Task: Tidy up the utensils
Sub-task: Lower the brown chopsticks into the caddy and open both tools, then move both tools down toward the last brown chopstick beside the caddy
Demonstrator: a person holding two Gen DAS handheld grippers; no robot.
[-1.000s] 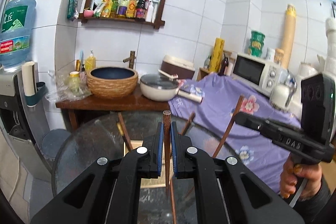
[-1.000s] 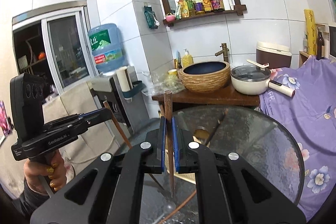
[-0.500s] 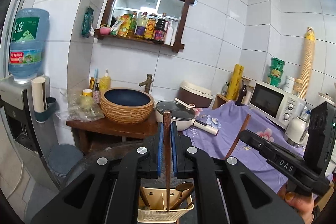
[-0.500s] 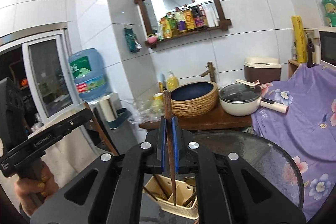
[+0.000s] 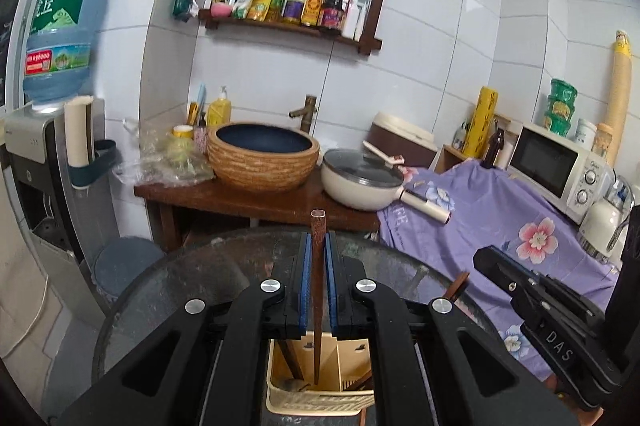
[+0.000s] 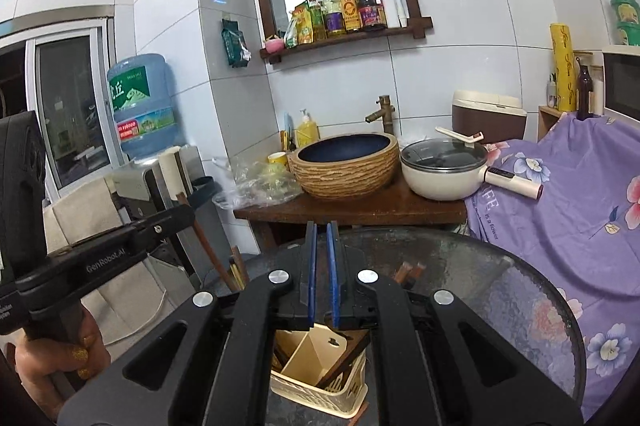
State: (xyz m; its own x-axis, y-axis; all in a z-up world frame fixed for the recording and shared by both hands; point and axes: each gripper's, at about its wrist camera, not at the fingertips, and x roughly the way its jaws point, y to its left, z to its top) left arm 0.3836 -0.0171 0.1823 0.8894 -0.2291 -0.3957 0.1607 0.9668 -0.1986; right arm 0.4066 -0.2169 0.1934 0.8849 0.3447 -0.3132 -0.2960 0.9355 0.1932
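Observation:
My left gripper (image 5: 317, 238) is shut on a dark brown chopstick (image 5: 318, 222). The stick stands upright, its lower tip inside the cream utensil basket (image 5: 320, 406) on the round glass table (image 5: 180, 286). My right gripper (image 6: 321, 230) hangs over the same basket (image 6: 320, 392) with its jaws shut and no stick visible between the blue pads. Several brown sticks lean in the basket's compartments, and two stick ends (image 6: 405, 271) poke up behind my right fingers. The right gripper (image 5: 482, 258) also shows in the left wrist view. The left gripper (image 6: 188, 212) and its chopstick (image 6: 205, 246) show in the right wrist view.
Behind the table, a wooden stand (image 5: 240, 202) carries a woven basin (image 5: 264, 162) and a lidded cream pot (image 5: 360, 182). A purple flowered cloth (image 5: 500, 218) covers the right side, with a microwave (image 5: 552, 170) beyond. A water dispenser (image 5: 36, 166) stands on the left.
Both grippers came forward and down over the basket, which now lies right under them. The chopstick seen in the right jaws earlier no longer shows there. The left still grips its stick.

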